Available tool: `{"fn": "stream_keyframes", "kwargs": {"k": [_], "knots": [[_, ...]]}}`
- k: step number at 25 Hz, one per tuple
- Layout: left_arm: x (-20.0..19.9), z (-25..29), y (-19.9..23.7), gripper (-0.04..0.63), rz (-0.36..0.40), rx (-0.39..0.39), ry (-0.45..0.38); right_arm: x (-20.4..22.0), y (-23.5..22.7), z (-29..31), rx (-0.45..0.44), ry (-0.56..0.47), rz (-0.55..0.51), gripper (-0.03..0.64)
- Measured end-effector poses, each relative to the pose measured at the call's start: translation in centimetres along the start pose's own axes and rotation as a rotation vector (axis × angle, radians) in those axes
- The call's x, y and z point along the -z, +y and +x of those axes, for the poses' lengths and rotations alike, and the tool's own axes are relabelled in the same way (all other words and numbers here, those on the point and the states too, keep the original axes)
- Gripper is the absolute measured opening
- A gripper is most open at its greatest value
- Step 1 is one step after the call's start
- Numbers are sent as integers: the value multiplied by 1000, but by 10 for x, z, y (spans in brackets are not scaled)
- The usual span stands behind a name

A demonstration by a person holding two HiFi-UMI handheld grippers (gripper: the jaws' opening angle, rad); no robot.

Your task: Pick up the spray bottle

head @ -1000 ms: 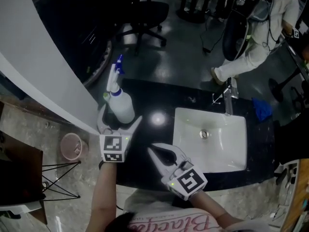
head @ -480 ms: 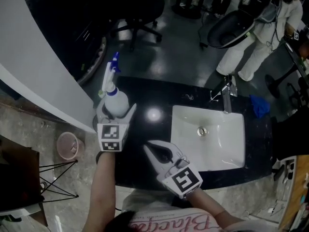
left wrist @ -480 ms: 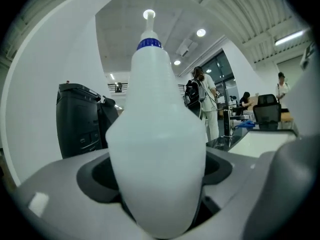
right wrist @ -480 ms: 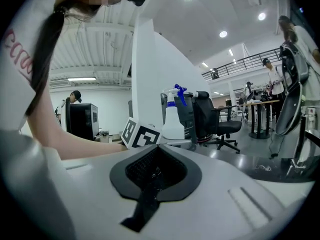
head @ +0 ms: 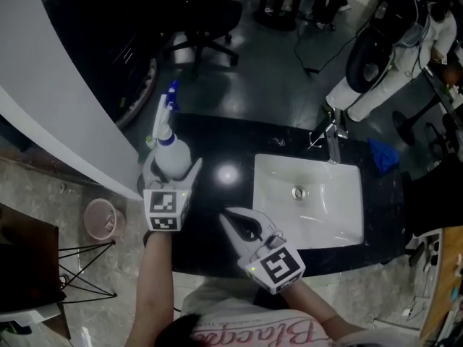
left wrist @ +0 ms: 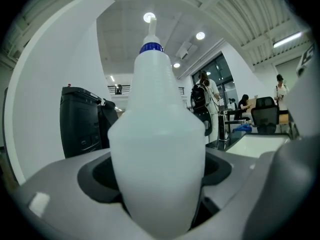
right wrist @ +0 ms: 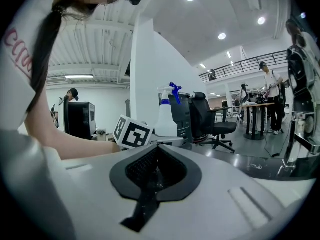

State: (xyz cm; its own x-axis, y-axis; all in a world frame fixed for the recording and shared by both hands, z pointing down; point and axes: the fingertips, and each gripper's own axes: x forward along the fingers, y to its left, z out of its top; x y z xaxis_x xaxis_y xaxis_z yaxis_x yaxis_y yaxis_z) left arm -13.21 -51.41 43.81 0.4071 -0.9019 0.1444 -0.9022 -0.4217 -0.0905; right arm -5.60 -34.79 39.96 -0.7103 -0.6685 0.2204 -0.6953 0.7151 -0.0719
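Observation:
A white spray bottle [head: 173,157] with a blue nozzle stands upright at the left end of the black counter [head: 210,215]. My left gripper [head: 172,169] has the bottle between its jaws, which are closing, and the pads touch its sides. In the left gripper view the bottle [left wrist: 157,149] fills the gap between the grey fingers [left wrist: 55,204]. My right gripper [head: 226,215] is shut and empty, held over the counter's front middle. In the right gripper view its jaws [right wrist: 155,149] meet, with the bottle [right wrist: 166,119] and the left gripper's marker cube [right wrist: 131,132] beyond them.
A white sink [head: 325,215] with a chrome faucet [head: 333,144] is set in the counter's right half. A blue cloth [head: 382,156] lies at the far right. A pink bin [head: 101,219] stands on the floor at left. An office chair [head: 210,13] and a person [head: 376,71] are behind.
The left gripper's jaws have narrowed around the spray bottle. Both hands have stayed nearly in place. The person behind the counter has shifted.

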Motion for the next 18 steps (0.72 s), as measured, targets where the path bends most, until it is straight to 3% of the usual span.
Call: {"fn": "stream_keyframes", "kwargs": {"k": [9,18], "knots": [[-41,-49,-12,423,29,2,-62,-23,19,-20,12,-90,13,2],[-94,-98,-40,425,36,85,-101,-53,46,-36,44,-139,-106,2]]}}
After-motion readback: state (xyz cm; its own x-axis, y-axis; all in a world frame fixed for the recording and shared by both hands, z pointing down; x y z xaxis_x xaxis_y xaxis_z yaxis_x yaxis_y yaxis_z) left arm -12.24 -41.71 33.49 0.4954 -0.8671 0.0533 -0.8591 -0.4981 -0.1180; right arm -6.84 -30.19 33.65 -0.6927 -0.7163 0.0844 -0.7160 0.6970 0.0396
